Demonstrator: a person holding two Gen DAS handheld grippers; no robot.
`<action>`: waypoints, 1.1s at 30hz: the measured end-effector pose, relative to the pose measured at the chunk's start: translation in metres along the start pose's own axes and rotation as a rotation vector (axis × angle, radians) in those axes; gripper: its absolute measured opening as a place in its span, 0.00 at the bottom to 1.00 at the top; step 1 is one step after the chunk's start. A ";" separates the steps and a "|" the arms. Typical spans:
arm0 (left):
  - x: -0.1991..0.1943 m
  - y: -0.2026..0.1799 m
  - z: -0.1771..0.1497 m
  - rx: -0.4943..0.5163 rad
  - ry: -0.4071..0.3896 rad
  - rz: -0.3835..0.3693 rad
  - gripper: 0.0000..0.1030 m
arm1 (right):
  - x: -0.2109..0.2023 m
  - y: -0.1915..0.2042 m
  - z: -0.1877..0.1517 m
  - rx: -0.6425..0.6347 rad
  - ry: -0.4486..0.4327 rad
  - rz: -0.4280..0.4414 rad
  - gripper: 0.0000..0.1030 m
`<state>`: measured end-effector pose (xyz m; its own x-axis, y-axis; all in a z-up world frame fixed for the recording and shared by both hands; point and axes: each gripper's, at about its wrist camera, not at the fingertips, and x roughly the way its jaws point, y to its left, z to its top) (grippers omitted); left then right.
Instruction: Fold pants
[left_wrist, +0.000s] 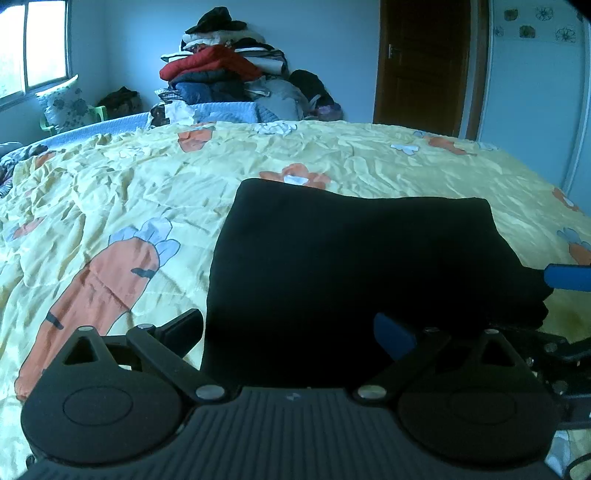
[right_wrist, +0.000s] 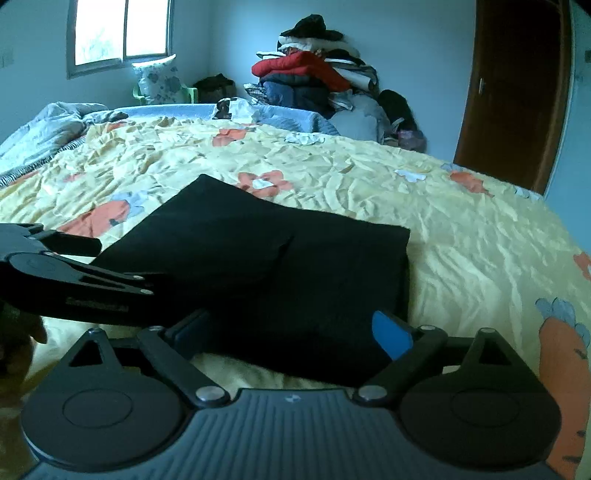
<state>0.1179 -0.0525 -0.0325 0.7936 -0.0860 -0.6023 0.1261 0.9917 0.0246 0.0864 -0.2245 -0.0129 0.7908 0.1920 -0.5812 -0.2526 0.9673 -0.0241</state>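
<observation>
The black pants lie folded into a thick rectangle on the yellow carrot-print bedspread. My left gripper stands open at their near left corner, with the cloth's near edge between the jaws and no pad pressing on it. A blue finger of the right gripper shows at the pants' right edge. In the right wrist view, the pants show a smaller folded layer on top. My right gripper is open over their near right edge, gripping nothing. The left gripper's black finger sits at the left.
A tall pile of clothes stands against the far wall beyond the bed. A brown door is at the back right, and a window with a floral pillow on a green chair at the back left. A crumpled grey quilt lies at the bed's far left.
</observation>
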 end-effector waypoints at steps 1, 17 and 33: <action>-0.001 0.000 -0.001 0.000 0.001 0.001 0.98 | -0.001 0.001 -0.001 0.002 0.002 0.000 0.92; -0.022 0.013 -0.031 -0.045 -0.063 0.036 1.00 | 0.007 -0.014 -0.039 0.218 0.071 0.018 0.98; -0.028 0.003 -0.052 0.021 -0.011 0.100 1.00 | 0.004 0.019 -0.052 0.110 0.051 -0.055 1.00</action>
<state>0.0648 -0.0421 -0.0573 0.8096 0.0123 -0.5869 0.0579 0.9932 0.1008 0.0558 -0.2140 -0.0586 0.7719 0.1320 -0.6219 -0.1446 0.9890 0.0304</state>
